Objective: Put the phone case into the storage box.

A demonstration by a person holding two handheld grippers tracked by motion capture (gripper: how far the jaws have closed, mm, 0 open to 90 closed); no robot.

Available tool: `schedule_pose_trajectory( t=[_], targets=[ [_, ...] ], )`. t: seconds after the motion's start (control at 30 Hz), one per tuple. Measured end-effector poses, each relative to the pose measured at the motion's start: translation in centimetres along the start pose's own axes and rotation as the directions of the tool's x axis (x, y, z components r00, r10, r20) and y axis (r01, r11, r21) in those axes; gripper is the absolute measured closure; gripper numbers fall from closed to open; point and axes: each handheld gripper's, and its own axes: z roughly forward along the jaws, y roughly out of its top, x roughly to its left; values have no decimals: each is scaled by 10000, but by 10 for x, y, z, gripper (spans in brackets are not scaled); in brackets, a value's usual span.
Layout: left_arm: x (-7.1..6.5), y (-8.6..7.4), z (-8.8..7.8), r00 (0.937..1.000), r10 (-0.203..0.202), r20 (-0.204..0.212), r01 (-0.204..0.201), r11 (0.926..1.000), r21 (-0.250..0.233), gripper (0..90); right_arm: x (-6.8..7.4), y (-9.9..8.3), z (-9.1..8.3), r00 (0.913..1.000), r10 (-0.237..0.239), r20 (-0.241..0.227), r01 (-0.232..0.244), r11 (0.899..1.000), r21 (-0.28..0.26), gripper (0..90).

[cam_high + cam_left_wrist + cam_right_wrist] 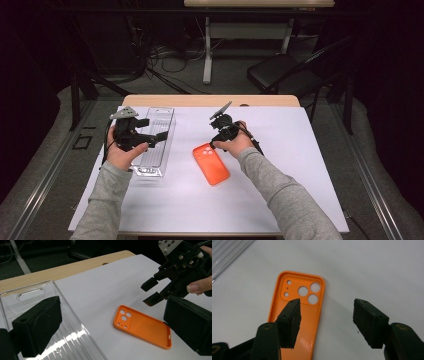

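High view
Table: white sheet (300, 165) over a wooden top, dark room behind.
Orange phone case (211, 163): flat on the sheet near the middle, hollow side up, camera end away from the person.
Right gripper (216, 142): tilted down at the case's camera end, tips just above it; from up here I cannot tell whether they touch.
Left gripper (161, 136): held over a clear plastic tray (155, 150) on the left, well apart from the case.

Left gripper view
Left jaws: standing wide, nothing between them, one over the tray (37, 315), the other over the sheet beside the case.
Case (143, 326): on the sheet right of the tray, lens holes towards the tray.
Right gripper (151, 291): poised above the case's far side, jaws parted.

Right gripper view
Right jaws: moderately apart, gripping nothing.
Left-hand pad (291, 320): over the case's inner face, below the lens holes.
Right-hand pad (368, 320): over bare sheet beyond the case's long edge.
Case (294, 290): that long edge lies between the pads.
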Motion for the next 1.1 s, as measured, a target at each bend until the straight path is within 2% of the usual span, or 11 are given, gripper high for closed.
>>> schedule_pose_trajectory(
  t=[0.13,0.37,0.43,0.53,0.6,0.8,0.87,0.9,0.93,0.97,1.1],
  targets=[
    [1,0,-1,10000,-43,-31,43,10000,-7,23,1,3,5,10000,15,-58,-14,9999,169,434],
    [2,-1,-1,9999,-94,35,94,10000,9,36,1,5,13,9964,822,-203,-806,9943,699,437],
    [2,-1,-1,9999,-121,15,121,9999,-13,36,0,5,16,9968,754,-257,-735,9950,682,463],
    [2,-1,-1,9999,-109,24,109,9999,-6,37,1,5,17,9949,943,-348,-909,9919,889,504],
    [2,-1,-1,10000,-94,11,94,10000,-12,40,0,6,18,9964,723,-442,-676,9927,995,515],
    [3,-1,-2,9999,-96,45,96,10000,12,41,1,5,24,9974,641,-324,-597,9906,1229,532],
    [3,-1,-2,9999,-100,49,100,9999,14,43,3,4,26,9931,1131,-304,-1077,9840,1421,550],
    [3,-1,-1,9999,-103,39,103,9999,5,46,2,3,27,9943,1011,-337,-955,9856,1395,553],
    [3,-1,-1,9999,-103,40,103,9999,5,46,3,3,27,9931,1134,-313,-1073,9823,1538,552],
    [3,-1,-2,9999,-109,52,109,9999,24,46,2,3,29,9957,875,-304,-821,9858,1467,553],
    [3,-1,-2,9999,-128,47,128,9999,-9,46,4,2,32,9943,1022,-305,-956,9806,1709,555]
  ],
)
